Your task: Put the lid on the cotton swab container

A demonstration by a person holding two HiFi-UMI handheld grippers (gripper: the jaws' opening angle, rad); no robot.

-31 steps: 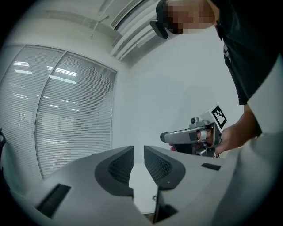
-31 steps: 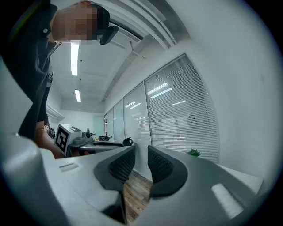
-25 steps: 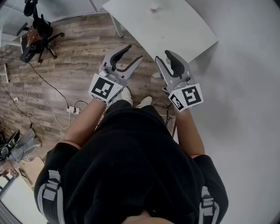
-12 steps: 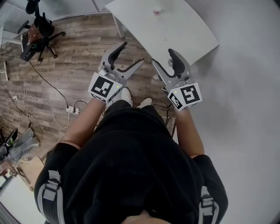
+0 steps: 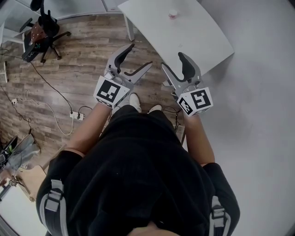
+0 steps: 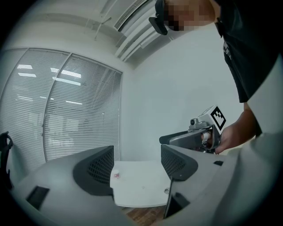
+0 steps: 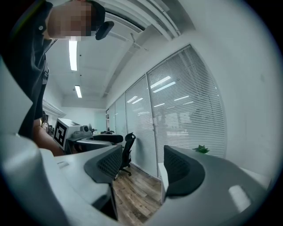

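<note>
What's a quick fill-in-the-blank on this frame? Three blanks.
1. The jaws of the left gripper and the right gripper stand ____.
2. The cotton swab container sits on the table, whose top is ____.
3. The floor beside the table shows ____ planks.
Missing words: open; white; wooden.
Both grippers' jaws have just been opening, with nothing between them.

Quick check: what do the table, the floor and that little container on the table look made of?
Table: smooth matt white board, likely laminate, judging by its even colour. Floor: wood-look planks with grey-brown grain and seams; real wood or vinyl, unclear. Container: whitish with pink, probably plastic; too small to be sure.
</note>
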